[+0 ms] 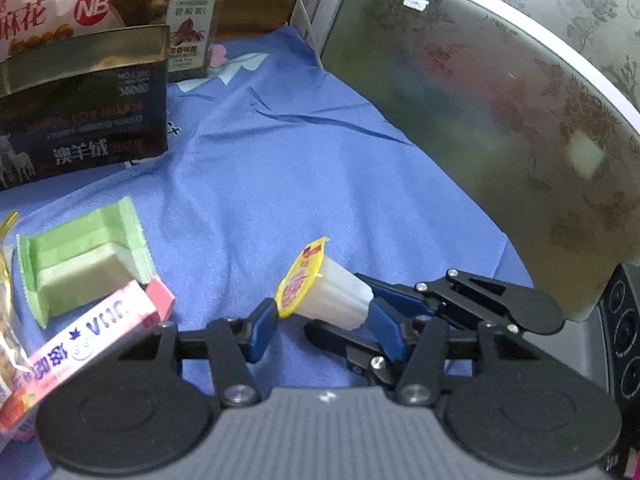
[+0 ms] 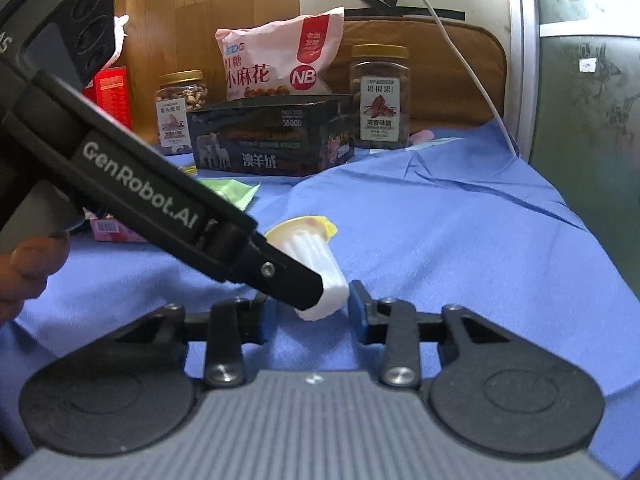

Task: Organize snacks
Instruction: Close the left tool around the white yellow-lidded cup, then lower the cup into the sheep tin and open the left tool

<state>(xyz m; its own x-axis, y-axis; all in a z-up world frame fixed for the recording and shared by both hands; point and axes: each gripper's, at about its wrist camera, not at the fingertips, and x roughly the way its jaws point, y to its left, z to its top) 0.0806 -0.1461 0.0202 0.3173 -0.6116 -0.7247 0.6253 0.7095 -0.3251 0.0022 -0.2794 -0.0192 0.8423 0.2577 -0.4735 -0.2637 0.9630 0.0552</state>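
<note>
A white jelly cup [image 1: 332, 296] with a yellow foil lid lies on its side on the blue cloth [image 1: 280, 160]. My left gripper [image 1: 324, 326] is open, its blue pads either side of the cup. My right gripper [image 2: 312, 314] is open too, reaching in from the right with the cup's base [image 2: 320, 280] between its fingers; it shows in the left wrist view [image 1: 400, 312]. The left gripper's body [image 2: 140, 196] crosses the right wrist view and hides part of the cup. An open dark box [image 2: 272, 136] stands behind.
A green wafer pack [image 1: 80, 264] and a pink sweet box [image 1: 88, 344] lie at left. Two nut jars [image 2: 380, 96] [image 2: 182, 106] and a pink snack bag [image 2: 280, 56] stand at the back. A patterned glass panel [image 1: 500, 100] borders the right.
</note>
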